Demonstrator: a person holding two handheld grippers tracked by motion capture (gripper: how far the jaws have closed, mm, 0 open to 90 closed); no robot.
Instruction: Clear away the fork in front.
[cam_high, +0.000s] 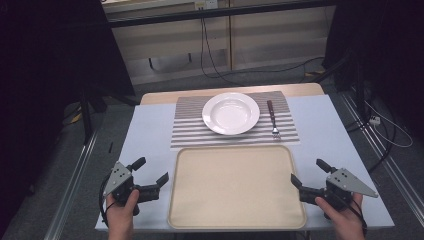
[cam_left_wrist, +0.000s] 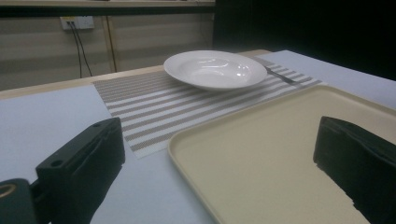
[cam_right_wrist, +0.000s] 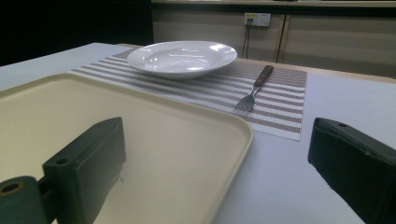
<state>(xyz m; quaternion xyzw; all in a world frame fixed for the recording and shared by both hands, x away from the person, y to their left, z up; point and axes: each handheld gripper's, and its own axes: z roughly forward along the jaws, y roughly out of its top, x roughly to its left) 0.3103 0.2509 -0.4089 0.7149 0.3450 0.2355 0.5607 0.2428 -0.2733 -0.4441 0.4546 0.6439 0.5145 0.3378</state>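
A beige tray (cam_high: 235, 187) lies bare on the near half of the table. Beyond it a striped placemat (cam_high: 190, 131) carries a white deep plate (cam_high: 230, 113) and, to the plate's right, a fork (cam_high: 272, 119) with a dark red handle. My left gripper (cam_high: 150, 171) hovers low at the tray's left edge, jaws wide apart and nothing between them. My right gripper (cam_high: 310, 172) mirrors it at the tray's right edge, also open with nothing held. The left gripper view looks over the tray (cam_left_wrist: 280, 154) toward the plate (cam_left_wrist: 215, 69); the right gripper view shows the fork (cam_right_wrist: 254, 91) and plate (cam_right_wrist: 182, 57).
The pale blue table top (cam_high: 147, 135) ends just behind the placemat at a wooden strip. Dark curtains hang at both sides. Cables (cam_high: 210, 60) run down the back wall to the floor. Metal rails (cam_high: 75, 175) flank the table.
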